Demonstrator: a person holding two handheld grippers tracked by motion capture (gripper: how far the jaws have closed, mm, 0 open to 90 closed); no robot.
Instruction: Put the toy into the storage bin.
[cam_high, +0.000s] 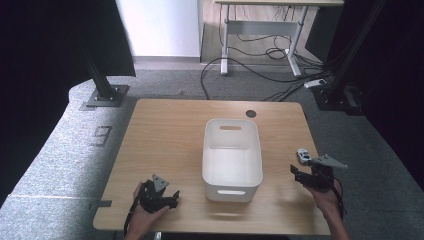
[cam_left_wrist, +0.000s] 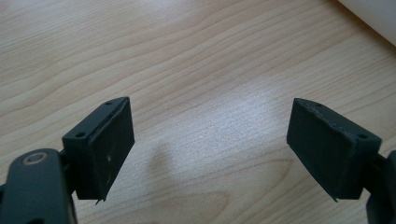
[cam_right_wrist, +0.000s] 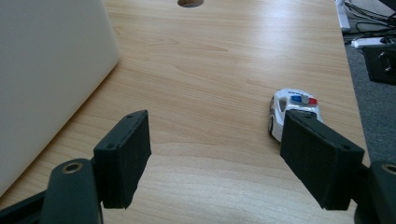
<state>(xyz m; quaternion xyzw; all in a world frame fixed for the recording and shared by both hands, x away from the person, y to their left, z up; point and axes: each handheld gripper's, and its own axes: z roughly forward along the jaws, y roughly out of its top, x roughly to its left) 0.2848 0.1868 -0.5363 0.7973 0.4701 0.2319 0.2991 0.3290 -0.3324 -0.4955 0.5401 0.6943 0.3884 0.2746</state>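
Beside right gripper (cam_right_wrist: 215, 158), toy police car (cam_right_wrist: 293, 109), untouched

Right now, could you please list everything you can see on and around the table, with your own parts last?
toy police car: one, white with a blue and red light bar, on the table near its right edge, just ahead of the right tongs and untouched.
bin: one, white plastic with handle slots, mid-table, nothing seen inside.
table: one, light wood, with a round hole near the far edge.
desk: one, white-legged, across the room.
cables: several, black, on the grey carpet behind the table.
left tongs: one pair, black, open over bare wood at the near left.
right tongs: one pair, black, open at the near right.
hands: two, each holding one pair.
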